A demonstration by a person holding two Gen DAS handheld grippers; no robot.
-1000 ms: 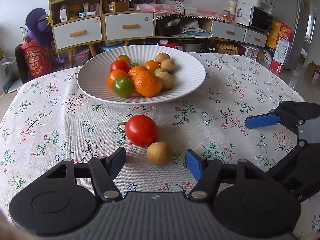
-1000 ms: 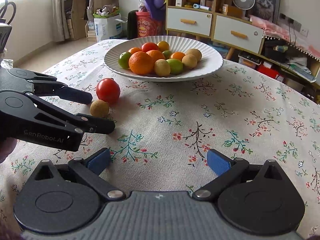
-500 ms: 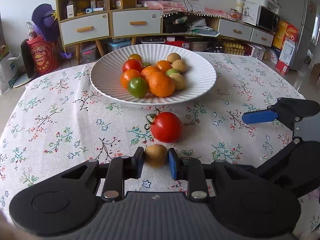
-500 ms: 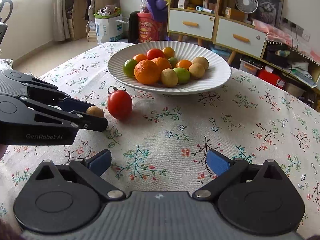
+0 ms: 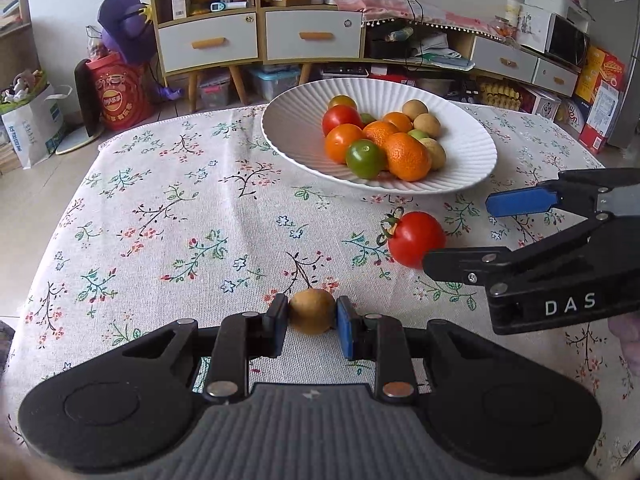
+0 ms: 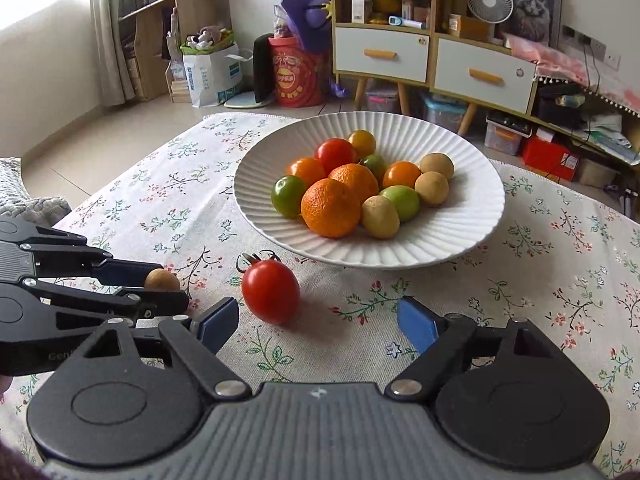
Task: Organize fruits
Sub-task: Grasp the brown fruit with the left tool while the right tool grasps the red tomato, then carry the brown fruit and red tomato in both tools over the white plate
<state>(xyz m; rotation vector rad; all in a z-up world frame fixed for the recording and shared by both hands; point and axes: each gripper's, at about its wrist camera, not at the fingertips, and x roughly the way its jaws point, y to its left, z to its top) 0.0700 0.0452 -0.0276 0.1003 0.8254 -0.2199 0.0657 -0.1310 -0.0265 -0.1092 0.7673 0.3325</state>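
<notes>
1 small tan round fruit [image 5: 312, 311] pinched in left gripper [image 5: 312, 316]; right gripper [image 6: 318, 322] wide open w/ nothing.

White letters "DAS" stand on the right gripper [image 5: 520, 232] body (other labels too blurred).

Living-room clutter behind a floral desk [image 5: 168, 216]
A small white fan [image 6: 490, 1] tops the drawer cabinet [image 6: 382, 54]; a red bucket [image 6: 296, 74] stands on the floor

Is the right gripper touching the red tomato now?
Apart. The right wrist view shows the right gripper open, with tablecloth visible between the red tomato and both fingers.
</notes>
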